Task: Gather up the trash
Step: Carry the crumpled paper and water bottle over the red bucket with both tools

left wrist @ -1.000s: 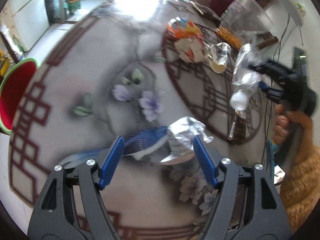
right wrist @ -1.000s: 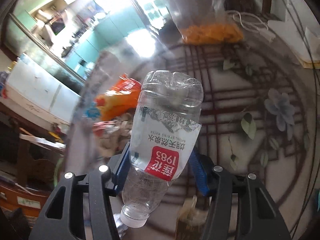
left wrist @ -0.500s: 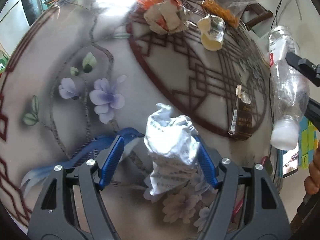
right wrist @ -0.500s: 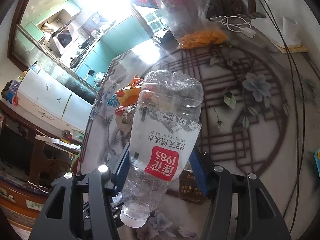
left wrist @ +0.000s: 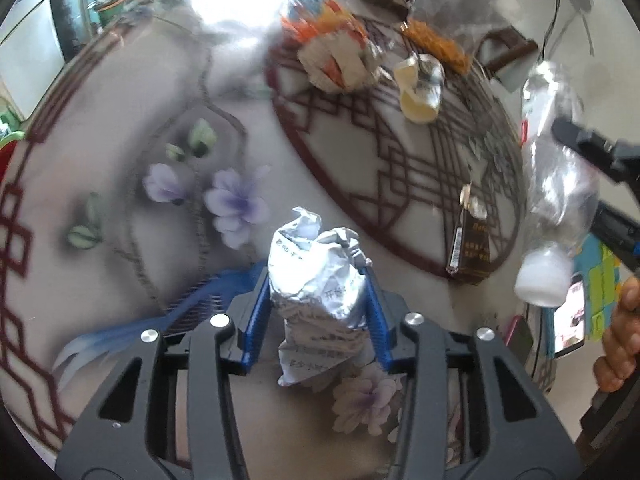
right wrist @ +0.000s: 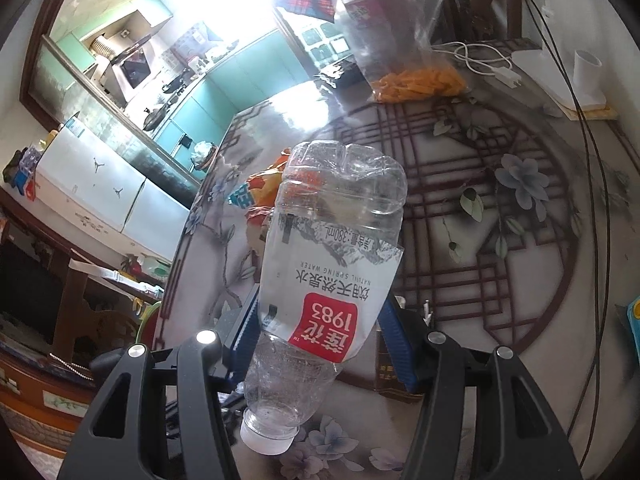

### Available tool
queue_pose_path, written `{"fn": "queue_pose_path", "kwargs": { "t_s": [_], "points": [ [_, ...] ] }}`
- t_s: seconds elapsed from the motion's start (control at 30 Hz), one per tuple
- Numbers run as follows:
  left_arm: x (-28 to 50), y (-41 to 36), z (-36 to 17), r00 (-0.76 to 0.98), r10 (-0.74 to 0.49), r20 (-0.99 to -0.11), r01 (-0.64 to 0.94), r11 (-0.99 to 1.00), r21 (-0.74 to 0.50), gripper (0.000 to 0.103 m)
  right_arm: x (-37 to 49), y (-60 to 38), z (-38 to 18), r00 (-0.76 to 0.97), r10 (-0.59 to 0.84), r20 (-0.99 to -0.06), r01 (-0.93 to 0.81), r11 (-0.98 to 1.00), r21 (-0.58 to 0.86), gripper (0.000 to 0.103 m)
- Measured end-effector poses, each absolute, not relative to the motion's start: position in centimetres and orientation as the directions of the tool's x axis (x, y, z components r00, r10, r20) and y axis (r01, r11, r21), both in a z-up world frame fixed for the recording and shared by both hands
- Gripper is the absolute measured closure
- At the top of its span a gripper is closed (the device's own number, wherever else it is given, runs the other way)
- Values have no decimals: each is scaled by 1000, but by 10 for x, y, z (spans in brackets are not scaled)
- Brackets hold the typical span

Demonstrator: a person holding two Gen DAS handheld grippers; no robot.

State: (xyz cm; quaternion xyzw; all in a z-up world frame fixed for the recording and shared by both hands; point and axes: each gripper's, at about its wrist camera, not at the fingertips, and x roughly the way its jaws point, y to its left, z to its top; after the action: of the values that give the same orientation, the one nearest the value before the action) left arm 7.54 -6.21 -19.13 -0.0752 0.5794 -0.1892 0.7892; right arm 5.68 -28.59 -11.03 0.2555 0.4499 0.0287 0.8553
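— Silver and crinkly! What is that thing in the middle?

— It is a crumpled foil wrapper (left wrist: 320,280). It sits on the desk (left wrist: 120,240), right between the blue pads of the left hand-held gripper (left wrist: 318,300).

— Is the gripper squeezing it?

— Its jaws are closing. The blue pads touch both sides of the wrapper, so it has hold of it.

— And the other one?

— The right hand-held gripper (right wrist: 320,344) is clamped on an empty plastic bottle (right wrist: 324,280). The bottle hangs upside down, with its white cap (right wrist: 266,438) at the bottom. It is up in the air, above the desk.

— What else is on the desk?

— A small brown box (left wrist: 470,252) lies flat near the edge of the round red pattern. Farther back there is a squashed cup (left wrist: 420,88), and next to it a pile of orange and white wrappers (left wrist: 332,52). Behind those stands a clear bag (right wrist: 384,20) with orange snacks at the bottom.

— Can you see the person?

— Only some fingers (left wrist: 620,340) at the right edge, holding the right gripper's handle.
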Motion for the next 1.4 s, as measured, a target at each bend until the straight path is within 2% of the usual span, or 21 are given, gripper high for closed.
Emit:
{"fn": "queue_pose_path", "kwargs": {
  "t_s": [0.33, 0.5, 0.97, 1.4],
  "points": [
    [77, -1, -127, 474, -296, -829, 151, 955, -255, 61, 64, -243, -100, 594, 277, -755, 126, 895, 428, 48],
    [78, 38, -108, 532, -262, -805, 95, 963, -252, 61, 70, -208, -93, 593, 268, -759, 81, 918, 388, 48],
    [82, 139, -103, 547, -234, -804, -5, 959, -282, 61, 83, -120, -84, 583, 268, -767, 3, 944, 331, 48],
    [91, 188, -112, 537, -240, -809, -13, 956, -293, 61, 86, -58, -75, 596, 225, -771, -18, 963, 267, 48]
  ]
}}
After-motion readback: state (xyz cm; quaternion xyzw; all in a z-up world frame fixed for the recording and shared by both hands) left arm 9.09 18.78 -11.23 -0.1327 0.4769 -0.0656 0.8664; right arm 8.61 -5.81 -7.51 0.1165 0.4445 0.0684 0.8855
